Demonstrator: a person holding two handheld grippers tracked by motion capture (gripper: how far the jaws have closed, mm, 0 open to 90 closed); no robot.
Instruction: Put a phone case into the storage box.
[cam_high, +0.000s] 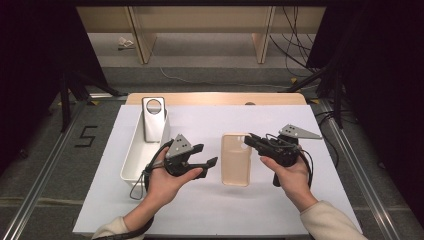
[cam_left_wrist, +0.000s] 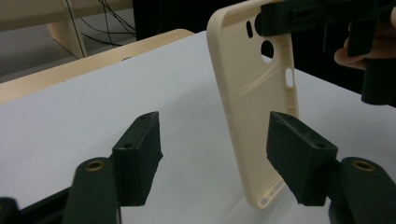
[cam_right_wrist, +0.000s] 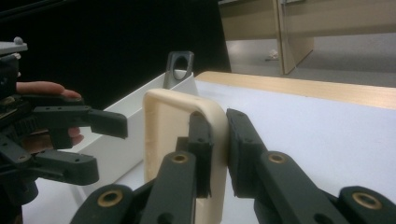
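Note:
A cream phone case sits mid-table, its open side toward my left gripper. My right gripper is shut on the wall of its far end by the camera holes, and the right gripper view shows the pads pinching that rim of the case. In the left gripper view the case stands tilted up, its lower end close to the mat. My left gripper is open just left of the case. Its own view shows the case's lower edge beside the right pad, with no contact.
A white bin lies along the mat's left side, a grey phone leaning upright at its far end. The wooden table edge runs behind the white mat. Tripod legs and cables stand beyond the table.

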